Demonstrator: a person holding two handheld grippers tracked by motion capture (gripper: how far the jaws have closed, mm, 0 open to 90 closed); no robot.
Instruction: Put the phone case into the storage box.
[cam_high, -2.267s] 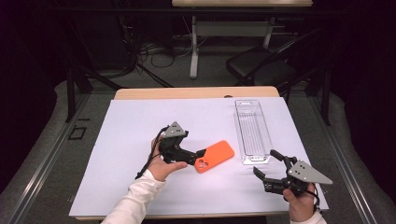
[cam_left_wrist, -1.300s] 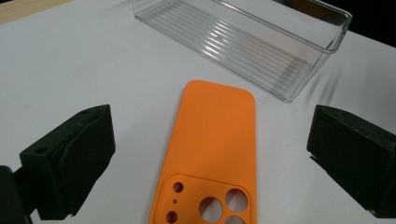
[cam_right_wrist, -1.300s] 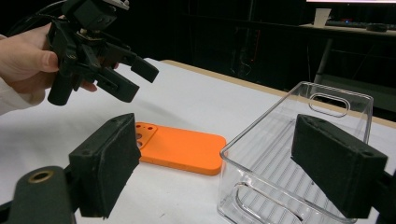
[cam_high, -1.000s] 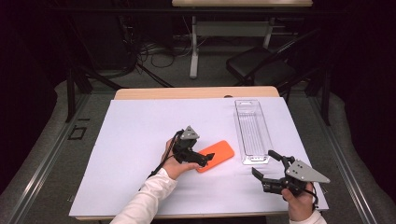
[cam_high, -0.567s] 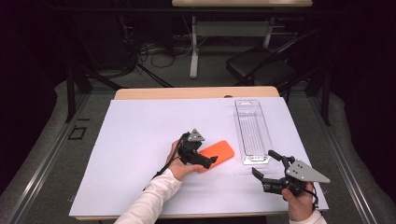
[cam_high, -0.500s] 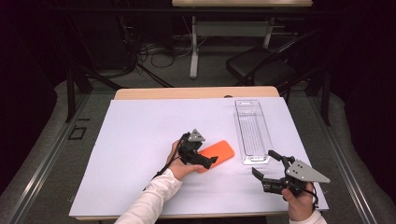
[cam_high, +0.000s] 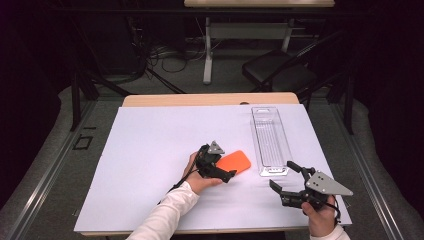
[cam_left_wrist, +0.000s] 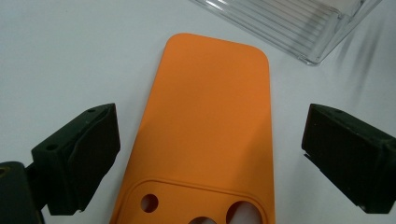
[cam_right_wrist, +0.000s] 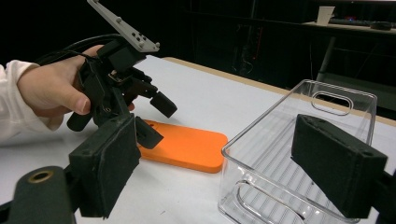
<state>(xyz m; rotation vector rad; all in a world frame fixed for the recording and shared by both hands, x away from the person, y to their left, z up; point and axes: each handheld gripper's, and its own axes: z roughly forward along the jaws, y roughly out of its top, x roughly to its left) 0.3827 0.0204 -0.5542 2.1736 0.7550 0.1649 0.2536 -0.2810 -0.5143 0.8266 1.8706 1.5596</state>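
Note:
An orange phone case (cam_high: 236, 162) lies flat on the white sheet, camera cutouts toward the person. My left gripper (cam_high: 227, 168) hangs low over its near end, open. In the left gripper view the orange phone case (cam_left_wrist: 210, 116) runs up between the two black pads (cam_left_wrist: 81, 156), with a gap on each side. My right gripper (cam_high: 282, 175) is held open near the front right corner, with nothing between its jaws. From the right gripper view my right gripper (cam_right_wrist: 224, 163) faces the clear tray (cam_right_wrist: 243, 140), the orange phone case (cam_right_wrist: 187, 145) and the left gripper (cam_right_wrist: 149, 119).
A long clear plastic tray (cam_high: 270, 137) stands empty at the right of the white sheet (cam_high: 150, 145), its near end just beyond the right gripper. A wooden table edge (cam_high: 200, 99) shows at the back; a dark chair (cam_high: 280, 75) and desk legs stand beyond.
My left gripper has moved right and down onto the near end of the orange case, jaws now either side of it. The right gripper and the tray have kept still.

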